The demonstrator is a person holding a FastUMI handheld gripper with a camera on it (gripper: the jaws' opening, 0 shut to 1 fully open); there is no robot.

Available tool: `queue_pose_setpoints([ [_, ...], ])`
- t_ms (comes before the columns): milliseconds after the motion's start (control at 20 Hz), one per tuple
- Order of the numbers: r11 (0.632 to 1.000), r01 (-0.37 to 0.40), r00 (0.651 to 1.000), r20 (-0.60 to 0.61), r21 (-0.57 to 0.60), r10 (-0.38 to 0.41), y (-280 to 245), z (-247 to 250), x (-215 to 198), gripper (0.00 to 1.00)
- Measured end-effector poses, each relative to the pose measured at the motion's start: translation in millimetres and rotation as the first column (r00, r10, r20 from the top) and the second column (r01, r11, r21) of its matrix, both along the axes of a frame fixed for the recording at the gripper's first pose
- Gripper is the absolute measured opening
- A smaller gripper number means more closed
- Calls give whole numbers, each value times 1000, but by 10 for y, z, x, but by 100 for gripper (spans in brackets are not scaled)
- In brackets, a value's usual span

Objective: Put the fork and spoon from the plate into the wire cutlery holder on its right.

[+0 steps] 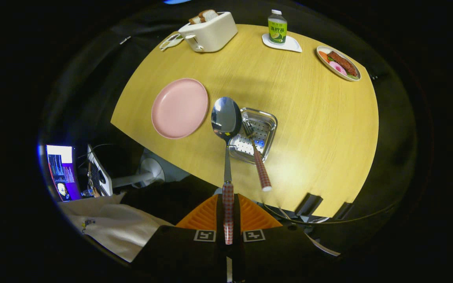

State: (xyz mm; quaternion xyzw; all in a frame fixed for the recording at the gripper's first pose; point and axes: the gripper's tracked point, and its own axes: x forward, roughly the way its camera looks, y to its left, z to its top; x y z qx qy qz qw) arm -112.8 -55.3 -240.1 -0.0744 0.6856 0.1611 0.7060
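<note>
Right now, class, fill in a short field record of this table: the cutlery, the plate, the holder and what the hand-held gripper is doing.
hand-held gripper: shut on the spoon's checked handle
shiny metal spoon: held up, bowl beside the plate and holder
fork with red checked handle: already leaning in the holder
square perforated metal cutlery holder: right of the plate
round pink plate: nothing on it
round wooden table: bears it all

Dim surroundings, glare on table [289, 173], fisheye-warped edges
</note>
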Motion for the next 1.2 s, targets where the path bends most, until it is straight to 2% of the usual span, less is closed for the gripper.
queue_pose_setpoints([
  [250, 998, -56, 986, -161, -36, 50, -227, 27, 88, 10],
  [500, 991, -99, 935, -349, -88, 62, -323, -43, 76, 11],
  [850, 986, -116, 885, -464, -118, 48, -322, -125, 251, 13],
  [1000, 987, -102, 878, -478, -128, 28, -311, -135, 351, 15],
  [1150, 990, -75, 887, -462, -118, 12, -248, -126, 455, 17],
  [1200, 993, -62, 891, -454, -104, 9, -194, -105, 482, 34],
])
